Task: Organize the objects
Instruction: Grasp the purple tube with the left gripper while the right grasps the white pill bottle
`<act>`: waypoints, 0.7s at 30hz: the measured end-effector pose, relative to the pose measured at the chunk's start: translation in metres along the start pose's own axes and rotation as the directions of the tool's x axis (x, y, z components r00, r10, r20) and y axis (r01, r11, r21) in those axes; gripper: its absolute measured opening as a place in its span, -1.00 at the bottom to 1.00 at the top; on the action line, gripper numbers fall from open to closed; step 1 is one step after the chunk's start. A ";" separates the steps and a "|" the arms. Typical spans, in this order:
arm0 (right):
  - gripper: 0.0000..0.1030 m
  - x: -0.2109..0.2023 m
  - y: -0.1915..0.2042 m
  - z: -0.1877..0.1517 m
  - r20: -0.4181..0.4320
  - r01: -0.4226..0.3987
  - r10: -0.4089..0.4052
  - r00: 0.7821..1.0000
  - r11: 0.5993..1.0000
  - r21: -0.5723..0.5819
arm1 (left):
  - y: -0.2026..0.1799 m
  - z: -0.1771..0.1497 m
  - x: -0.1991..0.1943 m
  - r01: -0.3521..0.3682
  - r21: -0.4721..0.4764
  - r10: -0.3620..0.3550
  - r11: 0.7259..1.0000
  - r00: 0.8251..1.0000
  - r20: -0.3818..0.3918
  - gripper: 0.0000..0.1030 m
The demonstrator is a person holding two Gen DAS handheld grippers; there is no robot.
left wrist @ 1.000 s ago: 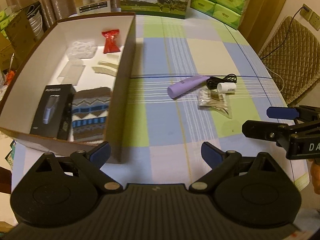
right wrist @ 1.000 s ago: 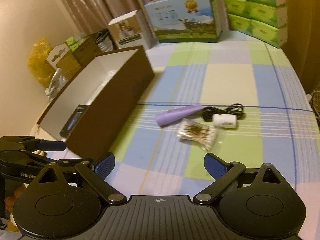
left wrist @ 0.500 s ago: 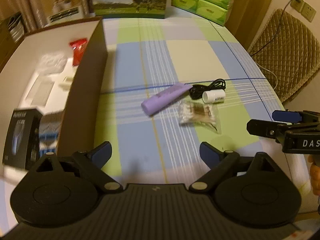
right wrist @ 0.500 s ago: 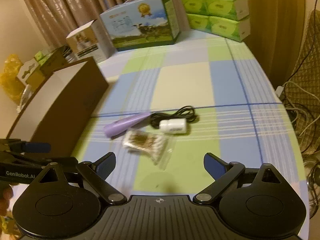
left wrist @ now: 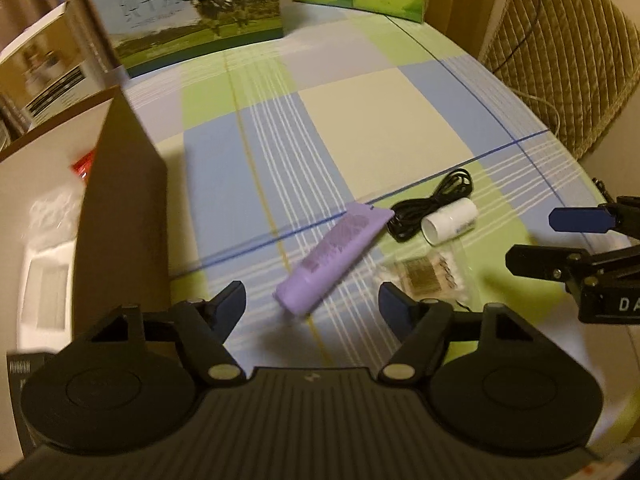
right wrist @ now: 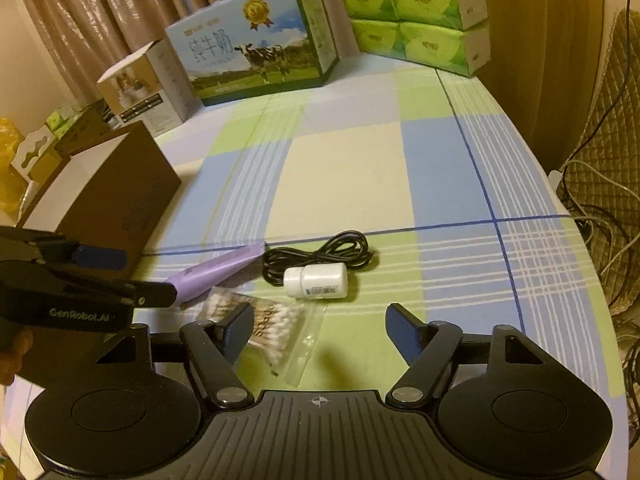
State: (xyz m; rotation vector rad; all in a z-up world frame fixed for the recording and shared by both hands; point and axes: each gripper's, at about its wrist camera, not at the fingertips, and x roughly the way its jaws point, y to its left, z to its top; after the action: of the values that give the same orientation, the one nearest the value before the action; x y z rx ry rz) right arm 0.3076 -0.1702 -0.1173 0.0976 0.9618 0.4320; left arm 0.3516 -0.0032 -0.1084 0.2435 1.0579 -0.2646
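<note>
The left gripper (left wrist: 312, 306) is closing, half-spread, with the purple tube's (left wrist: 334, 254) near end between its fingers at 12 o'clock, untouched. The right gripper (right wrist: 320, 330) is also closing on nothing; the swab bag (right wrist: 272, 330) lies by its left finger, and the white bottle (right wrist: 316, 280) and black cable (right wrist: 316, 256) lie at 12. The brown box (left wrist: 120, 208) stands at 9 o'clock.

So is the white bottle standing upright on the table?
No, the white bottle lies on its side on the checked tablecloth, right beside the coiled black cable.
</note>
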 end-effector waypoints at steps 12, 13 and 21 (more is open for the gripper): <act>0.32 0.025 -0.005 0.009 -0.027 0.005 -0.005 1.000 1.000 0.009 | 0.001 0.023 0.051 0.088 0.120 -0.076 0.989 0.992 -0.097 0.07; 0.32 0.027 -0.005 0.010 -0.029 0.006 -0.006 1.000 1.000 0.007 | 0.001 0.023 0.055 0.094 0.121 -0.081 0.988 0.991 -0.108 -0.01; 0.25 0.043 0.001 0.014 -0.053 -0.001 0.000 0.999 1.000 -0.018 | 0.003 0.024 0.061 0.080 0.037 -0.073 0.996 0.984 -0.161 -0.28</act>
State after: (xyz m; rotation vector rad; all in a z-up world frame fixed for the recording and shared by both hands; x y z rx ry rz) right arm 0.3398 -0.1501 -0.1425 0.0706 1.0104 0.4453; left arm 0.4008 -0.0140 -0.1509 0.2668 1.2224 -0.3414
